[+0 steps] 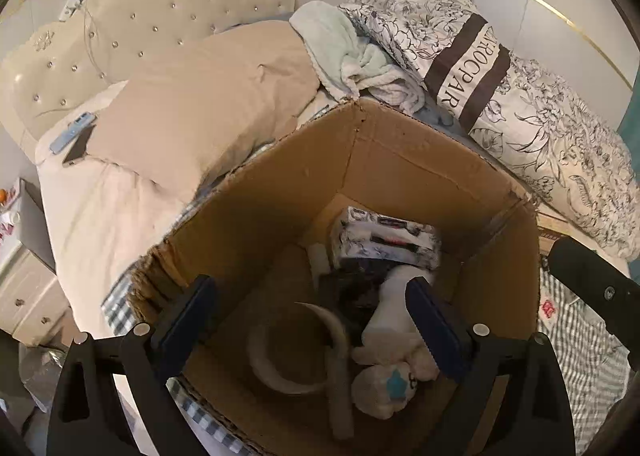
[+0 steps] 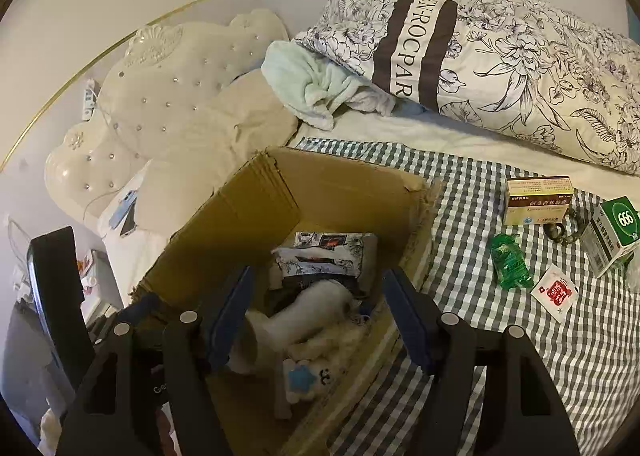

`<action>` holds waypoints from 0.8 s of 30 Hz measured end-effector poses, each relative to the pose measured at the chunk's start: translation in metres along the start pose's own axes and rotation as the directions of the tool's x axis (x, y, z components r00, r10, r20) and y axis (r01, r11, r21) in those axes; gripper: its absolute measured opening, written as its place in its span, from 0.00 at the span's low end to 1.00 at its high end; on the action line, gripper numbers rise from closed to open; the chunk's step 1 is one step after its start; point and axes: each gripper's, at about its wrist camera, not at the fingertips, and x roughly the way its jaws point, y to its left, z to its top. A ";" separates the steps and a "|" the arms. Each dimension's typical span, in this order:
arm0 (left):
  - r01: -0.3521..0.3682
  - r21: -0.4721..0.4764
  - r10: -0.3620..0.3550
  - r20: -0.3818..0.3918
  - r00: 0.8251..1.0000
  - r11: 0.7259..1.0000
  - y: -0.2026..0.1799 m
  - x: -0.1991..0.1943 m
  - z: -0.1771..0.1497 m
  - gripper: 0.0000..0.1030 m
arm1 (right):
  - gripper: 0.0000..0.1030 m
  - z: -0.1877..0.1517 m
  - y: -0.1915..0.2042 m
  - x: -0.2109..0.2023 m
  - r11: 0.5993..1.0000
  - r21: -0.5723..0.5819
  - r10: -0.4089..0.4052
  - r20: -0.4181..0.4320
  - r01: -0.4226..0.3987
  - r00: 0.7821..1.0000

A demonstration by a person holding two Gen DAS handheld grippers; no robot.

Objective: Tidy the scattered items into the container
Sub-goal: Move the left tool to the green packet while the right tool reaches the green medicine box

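Cardboard box (image 2: 280,191) sits on the checked sheet (image 2: 500,336), directly below both my grippers. Medicine boxes (image 2: 538,199), green sachet (image 2: 510,262) and red-printed packet (image 2: 554,292) lie right of it, nearer my right gripper (image 2: 318,316). Its jaws stand part open and empty. My left gripper (image 1: 312,320) gapes wide, empty.

A checked bed cover (image 2: 500,356) carries the cardboard box (image 2: 256,195), medicine cartons (image 2: 538,199), green packet (image 2: 512,262) and sachet (image 2: 554,292).
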 end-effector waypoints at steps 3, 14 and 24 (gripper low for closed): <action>-0.004 0.011 0.004 -0.001 1.000 1.000 -0.005 -0.001 -0.001 0.95 | 0.66 0.000 -0.005 -0.002 1.000 0.013 -0.002 0.002 0.002 1.000; 0.038 0.084 -0.038 0.006 0.999 0.996 -0.056 -0.015 -0.009 0.95 | 0.66 -0.010 -0.060 -0.030 0.994 0.102 -0.049 0.021 0.046 0.999; 0.108 0.200 -0.109 -0.002 0.994 0.974 -0.145 -0.013 -0.021 0.95 | 0.66 -0.032 -0.170 -0.067 0.947 0.255 -0.208 0.029 0.194 0.978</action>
